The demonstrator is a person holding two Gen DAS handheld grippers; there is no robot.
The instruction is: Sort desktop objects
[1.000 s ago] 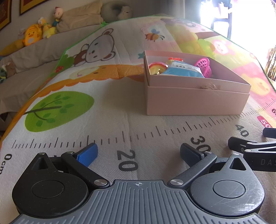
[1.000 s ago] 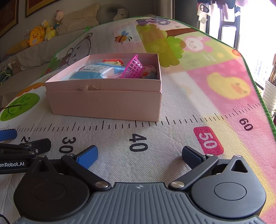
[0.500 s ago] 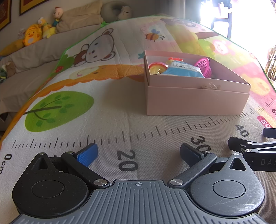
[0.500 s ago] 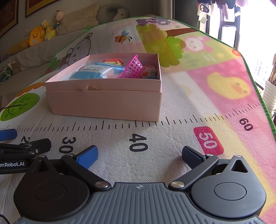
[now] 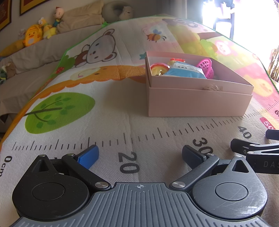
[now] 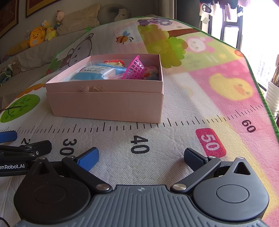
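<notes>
Pink box (image 6: 106, 104) well ahead of both grippers, left (image 5: 140, 155) and right (image 6: 141, 156) wide open, empty, play mat (image 6: 157, 157) bare between.

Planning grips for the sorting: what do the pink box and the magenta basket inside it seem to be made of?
The pink box looks like matte paperboard: flat dull walls, with a frayed, fibrous tear on its front rim. The magenta basket looks like glossy moulded plastic: thin open lattice, bright even colour.

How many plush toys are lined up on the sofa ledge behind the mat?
4 visible: an orange duck plush, a small yellow plush beside it, a doll against the beige cushion, and a white bear further right. Others may be hidden.
</notes>
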